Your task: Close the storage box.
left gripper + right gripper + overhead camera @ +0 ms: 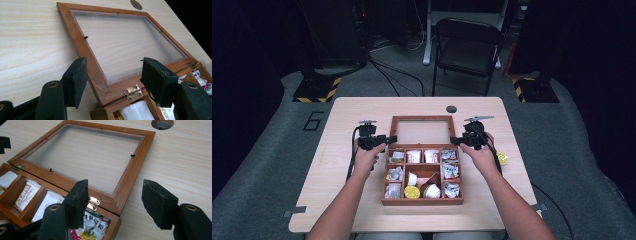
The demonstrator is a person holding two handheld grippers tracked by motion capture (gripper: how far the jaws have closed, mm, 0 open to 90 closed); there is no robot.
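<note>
Pale wood-grain worktop (352, 200) stands on grey carpet in a dark room, with a black folding chair (467, 45) behind it and yellow-and-black striped stand feet to either side. A wooden box (422, 175) sits at the middle of the worktop, its glazed lid (422, 131) folded fully open and lying flat on the far side. The box is split into compartments holding sachets, small tubs and wrapped packets. A small yellow item (501, 158) lies on the worktop just right of the box.

From above, both forearms come in from the near edge, one on each side of the box. The left tool (391, 139) is at the lid's near left corner and the right tool (454, 140) at its near right corner, each pointing inward toward the hinge line.

Close up, the left gripper view shows brass hinges (133, 92) and the left tool (115, 82) with its jaws partly apart, straddling the lid's frame corner without pressing on it. The right gripper view shows the right tool (115, 203) likewise partly apart around the opposite corner of the lid frame, pads clear of the wood, with printed sachets (90, 227) below and a round cable hole (162, 123) in the worktop beyond
</note>
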